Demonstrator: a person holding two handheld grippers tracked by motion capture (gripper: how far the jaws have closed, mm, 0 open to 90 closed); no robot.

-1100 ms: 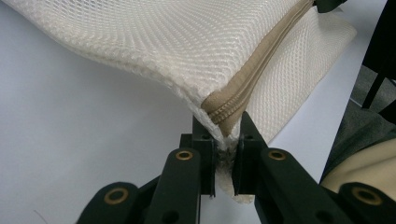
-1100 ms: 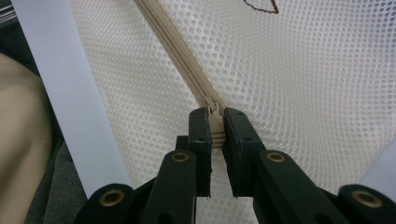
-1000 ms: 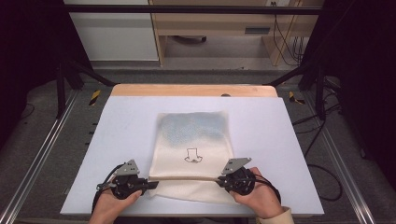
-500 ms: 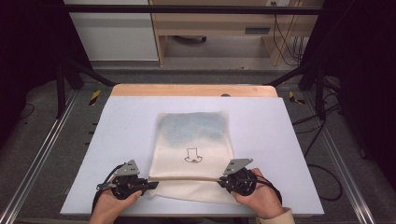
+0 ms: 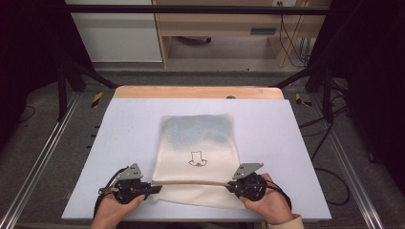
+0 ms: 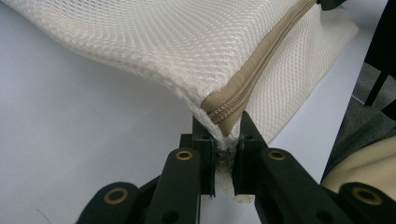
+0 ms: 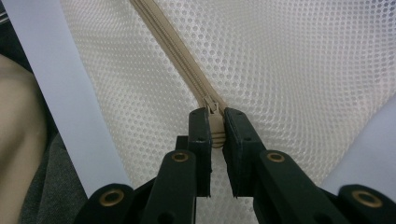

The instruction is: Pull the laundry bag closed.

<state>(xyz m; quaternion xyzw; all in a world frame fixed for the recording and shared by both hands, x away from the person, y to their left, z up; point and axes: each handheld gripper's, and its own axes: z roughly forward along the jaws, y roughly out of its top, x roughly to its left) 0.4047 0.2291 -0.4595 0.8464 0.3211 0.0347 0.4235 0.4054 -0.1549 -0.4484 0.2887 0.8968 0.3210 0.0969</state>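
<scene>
I'm working in what looks like a lab. A black metal frame [image 5: 200,8] surrounds my white table [image 5: 129,143]. Loose cables [image 5: 291,43] hang behind.

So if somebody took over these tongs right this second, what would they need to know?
Left tongs: shut on the mesh laundry bag's corner, at the zipper's end.
Right tongs: shut on the zipper pull at the opposite end.
The bag lies flat on the white table, its zipper stretched between the tongs along the near side.
Done: both grips set.
Left: probably drawing the pull along the zipper.
</scene>
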